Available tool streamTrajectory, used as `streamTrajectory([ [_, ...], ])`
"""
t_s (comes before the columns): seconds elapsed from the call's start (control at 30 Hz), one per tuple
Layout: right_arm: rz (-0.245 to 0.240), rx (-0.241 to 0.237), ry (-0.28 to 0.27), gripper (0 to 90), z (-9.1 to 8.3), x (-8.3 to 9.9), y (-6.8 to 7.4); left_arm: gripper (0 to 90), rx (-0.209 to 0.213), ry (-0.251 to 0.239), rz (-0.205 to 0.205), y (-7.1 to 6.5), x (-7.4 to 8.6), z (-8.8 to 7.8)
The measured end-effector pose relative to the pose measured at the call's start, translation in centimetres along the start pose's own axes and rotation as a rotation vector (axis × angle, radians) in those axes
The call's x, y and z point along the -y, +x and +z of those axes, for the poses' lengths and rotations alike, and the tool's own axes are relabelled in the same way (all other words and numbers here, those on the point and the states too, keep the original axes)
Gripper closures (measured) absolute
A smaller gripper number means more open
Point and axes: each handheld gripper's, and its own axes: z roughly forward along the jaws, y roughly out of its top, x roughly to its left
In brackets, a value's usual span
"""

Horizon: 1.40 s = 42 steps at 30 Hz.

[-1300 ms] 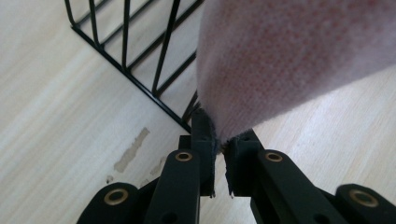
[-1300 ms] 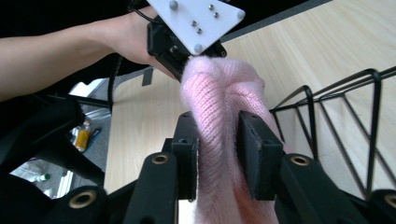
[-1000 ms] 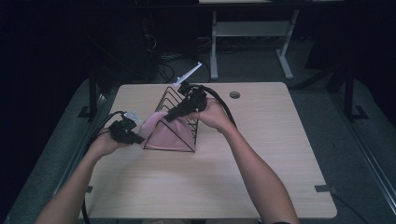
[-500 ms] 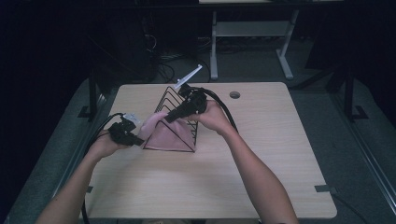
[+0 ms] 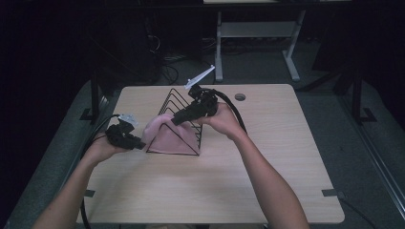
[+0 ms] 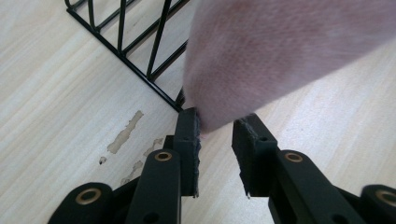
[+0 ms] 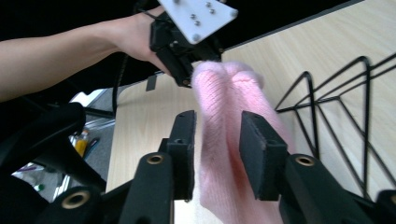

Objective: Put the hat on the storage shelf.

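I see the wooden table (image 5: 267, 176) first, bare across most of its top, with a black wire rack (image 5: 184, 102) of triangular dividers standing on its far left half. A pink knitted cloth (image 5: 165, 136), soft and fuzzy like a sock or a small towel, hangs against the near end of that rack, its lower part sitting just inside the front triangle.

I have the right gripper (image 7: 217, 140) angled down over the top of the rack; its jaws stand spread, one on each side of a fold of the cloth, and they are not pressed onto it. I judge that they bracket the cloth there to steady it or to take a fresh grip.

My left gripper (image 6: 215, 135) comes in low from the left, beside the rack's corner. Its jaws are also apart, with the cloth's lower edge dipping between their tips, placed to catch that end.
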Motion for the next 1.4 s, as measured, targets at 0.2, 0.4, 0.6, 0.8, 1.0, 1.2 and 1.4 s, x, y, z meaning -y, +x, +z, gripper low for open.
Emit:
streamTrajectory([
  [0.2,0.022,0.009,-0.024,58.4,-1.3,0.3,-0.1,69.4,-0.003,-0.009,0.003,-0.3,0.0,-0.7],
  [0.4,0.022,0.026,-0.031,57.6,-2.4,0.7,-0.1,66.2,-0.005,-0.014,0.013,-0.4,0.0,-1.1],
  [0.6,0.043,0.049,-0.037,54.9,-3.7,1.5,-0.5,63.7,-0.001,-0.024,0.01,-0.4,0.1,-1.4],
  [0.8,0.068,0.094,-0.05,48.9,-5.1,2.3,-0.8,62.3,0.0,-0.04,0.011,-0.5,0.2,-1.9],
  [1.0,0.094,0.134,-0.053,43.1,-6.2,3.2,-1.1,58.5,0.005,-0.052,0.013,-0.8,0.1,-2.4],
  [1.2,0.106,0.193,-0.061,38.5,-7.4,4.1,-1.5,54.8,0.018,-0.067,0.007,-0.7,0.3,-3.0],
  [1.4,0.115,0.225,-0.066,35.4,-8.3,5.0,-1.7,48.9,0.003,-0.092,-0.014,-0.7,0.7,-3.5],
])
